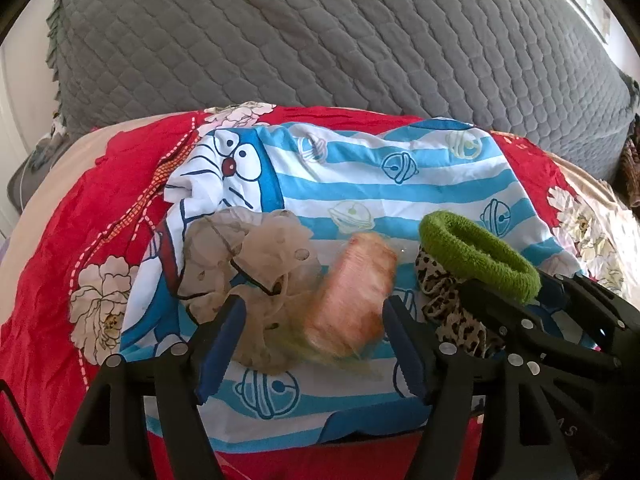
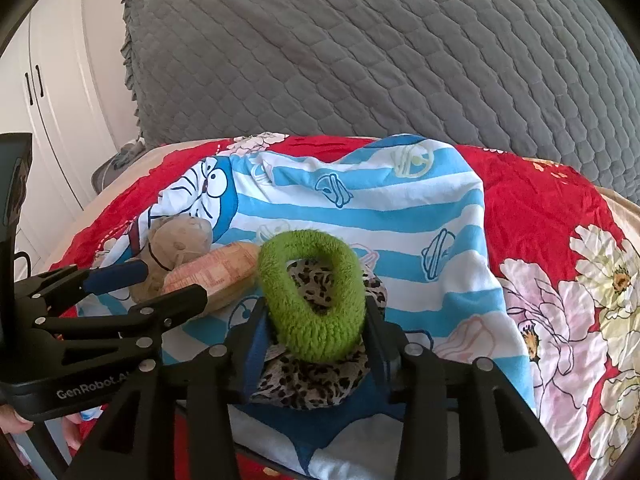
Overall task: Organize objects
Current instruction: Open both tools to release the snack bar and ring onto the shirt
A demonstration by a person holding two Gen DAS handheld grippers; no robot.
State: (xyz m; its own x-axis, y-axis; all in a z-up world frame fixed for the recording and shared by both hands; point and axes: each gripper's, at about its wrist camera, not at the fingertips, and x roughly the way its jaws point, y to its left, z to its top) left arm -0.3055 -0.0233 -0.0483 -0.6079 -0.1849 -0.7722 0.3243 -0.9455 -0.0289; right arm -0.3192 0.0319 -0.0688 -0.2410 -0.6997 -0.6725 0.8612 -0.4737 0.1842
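A: Start with your left wrist view. What sits at your left gripper (image 1: 316,320)?

B: Its blue-padded fingers (image 1: 224,344) are spread wide. Between them lies a fuzzy orange-pink scrunchie (image 1: 352,296), blurred, so I cannot tell whether either pad touches it. Just off your left fingertip, a sheer beige organza scrunchie with small dots (image 1: 248,264) spreads over the blue-and-white striped cartoon-cat cloth (image 1: 384,188).

A: And to the right of that gripper?

B: Your right gripper (image 1: 516,292) enters from the right and pinches a thick green terry-cloth hair band (image 1: 476,256). Beneath the band lies a leopard-print fabric scrunchie (image 1: 444,304). The striped cloth rests on a red floral quilt (image 1: 80,232), and beyond it stands a grey quilted cushion (image 1: 320,40).

A: Now your right wrist view.

B: Your right gripper (image 2: 316,316) is closed onto the green band (image 2: 312,296), one finger on each side, the band tilted up with its hole facing you. The leopard scrunchie (image 2: 312,380) sits directly under it, between the fingers. To the left, your left gripper (image 2: 172,284) stands open, with the orange-pink scrunchie (image 2: 216,272) between its fingers and the beige one (image 2: 176,244) just past them. The striped cloth (image 2: 400,216) lies ahead of you, the red quilt (image 2: 540,216) to its right, and the grey cushion (image 2: 360,48) farther back.
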